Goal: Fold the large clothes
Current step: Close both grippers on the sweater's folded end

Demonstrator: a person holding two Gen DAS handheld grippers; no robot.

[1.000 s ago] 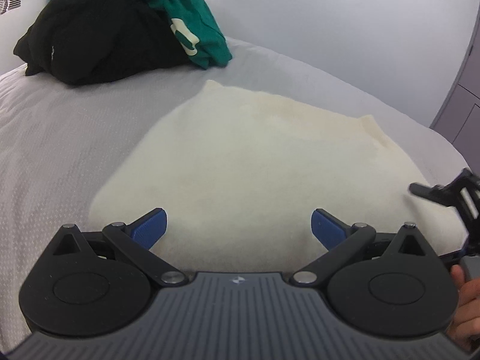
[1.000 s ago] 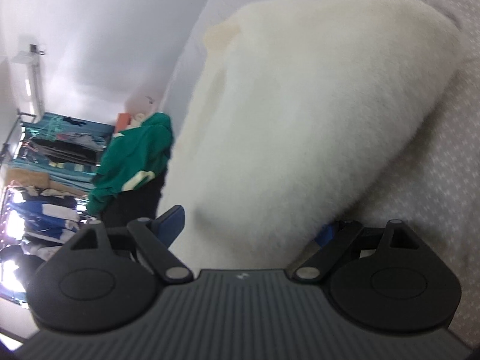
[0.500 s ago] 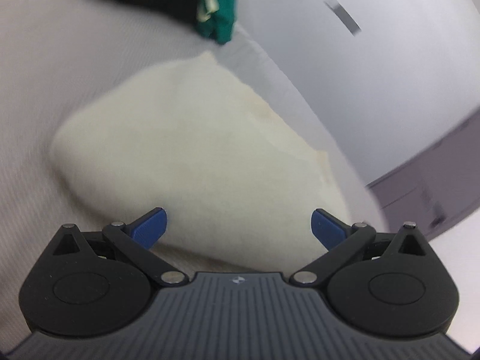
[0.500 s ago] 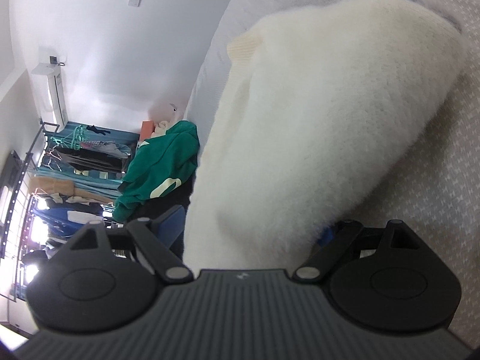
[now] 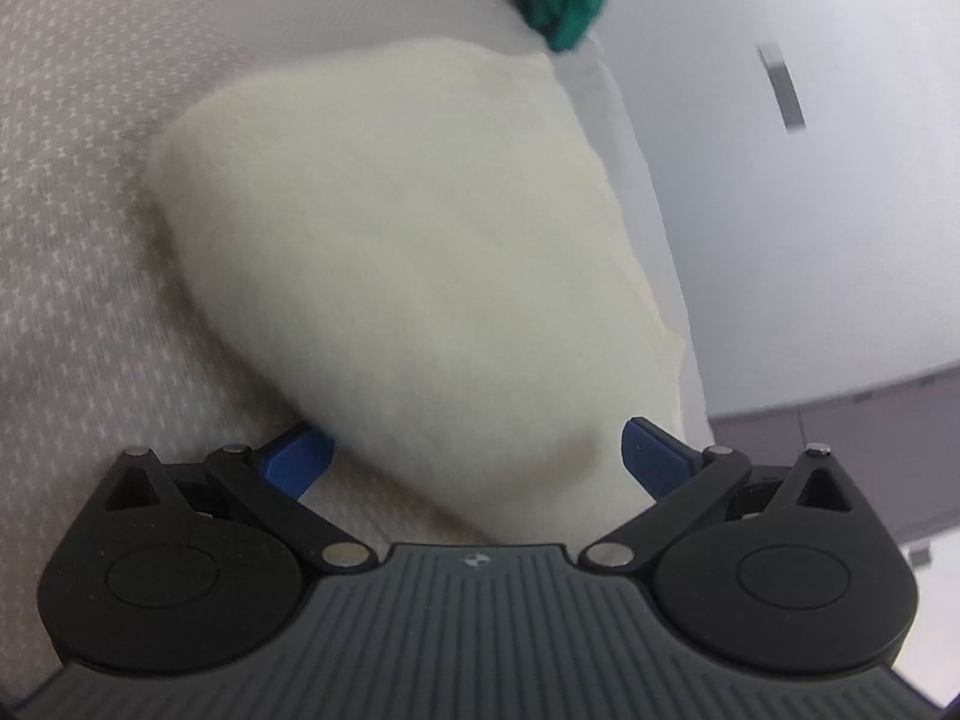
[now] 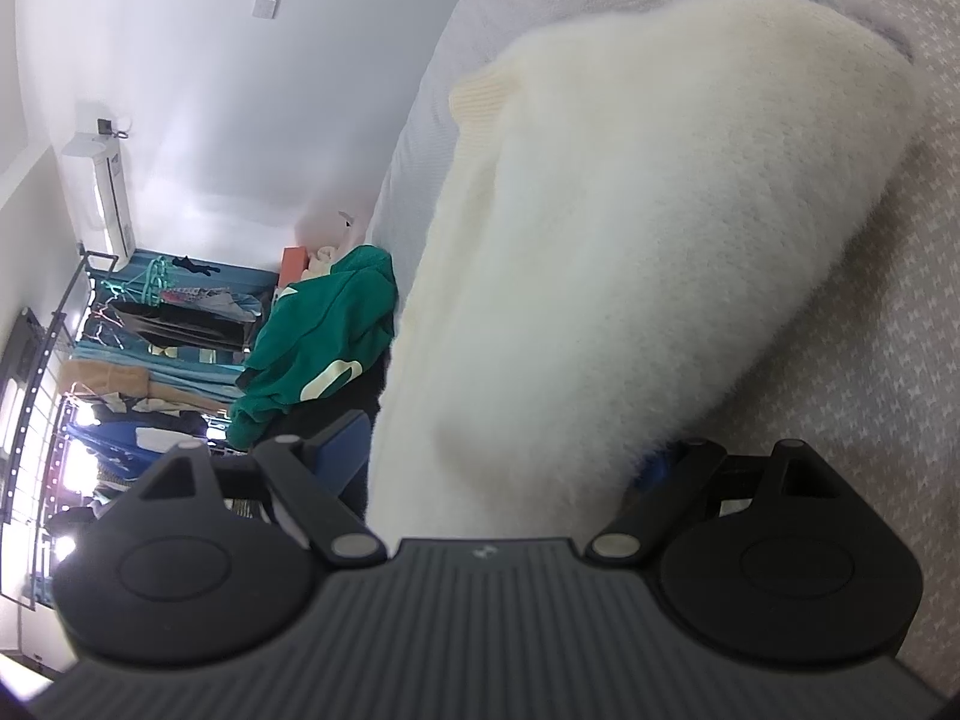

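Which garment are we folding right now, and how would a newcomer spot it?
Start at the grey dotted bedsheet. On it lies the cream sweater, folded into a thick fluffy bundle between both sets of open blue fingers. Unlike the green hoodie and black garment piled behind, it is pale, fuzzy and plain.

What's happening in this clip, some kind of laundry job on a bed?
A person with a handheld gripper in each hand is working on a fluffy cream sweater lying folded on a grey patterned bedspread. The left gripper has its jaws spread wide around the sweater's near edge. The right gripper likewise straddles the sweater's end, jaws apart, one pad tucked under the fabric. A green hoodie lies on dark clothing farther up the bed.
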